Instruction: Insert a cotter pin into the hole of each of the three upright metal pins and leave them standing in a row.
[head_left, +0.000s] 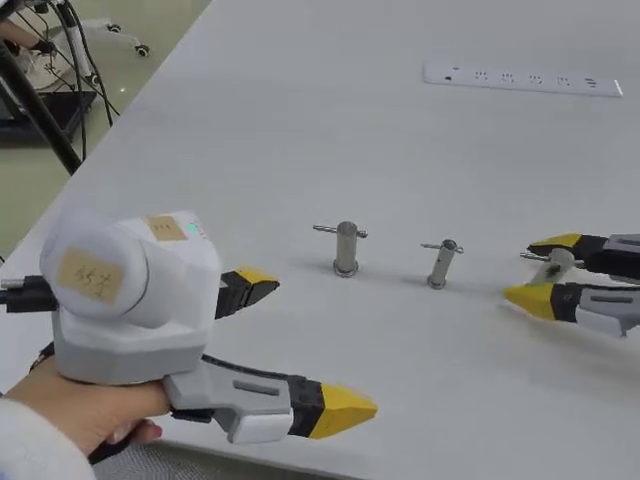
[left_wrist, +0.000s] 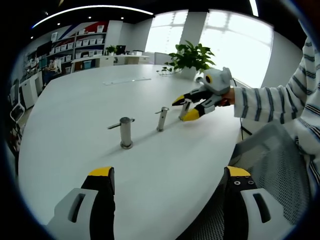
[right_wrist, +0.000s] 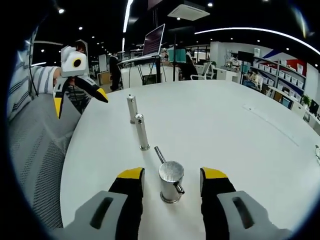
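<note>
Three upright metal pins stand in a row on the white table (head_left: 300, 120). Each has a cotter pin through its top. The left pin (head_left: 346, 250) and the middle pin (head_left: 441, 263) stand free. My right gripper (head_left: 540, 268) is open around the right pin (head_left: 553, 262), with a gap on each side of the pin (right_wrist: 171, 180). Its cotter pin (right_wrist: 159, 152) sticks out away from me. My left gripper (head_left: 300, 345) is open and holds nothing, near the table's front edge and well short of the left pin (left_wrist: 125, 132).
A white power strip (head_left: 520, 78) lies at the far right of the table. A mesh chair (right_wrist: 35, 150) stands by the table edge. Dark stand legs and cables (head_left: 40, 90) are on the floor to the left.
</note>
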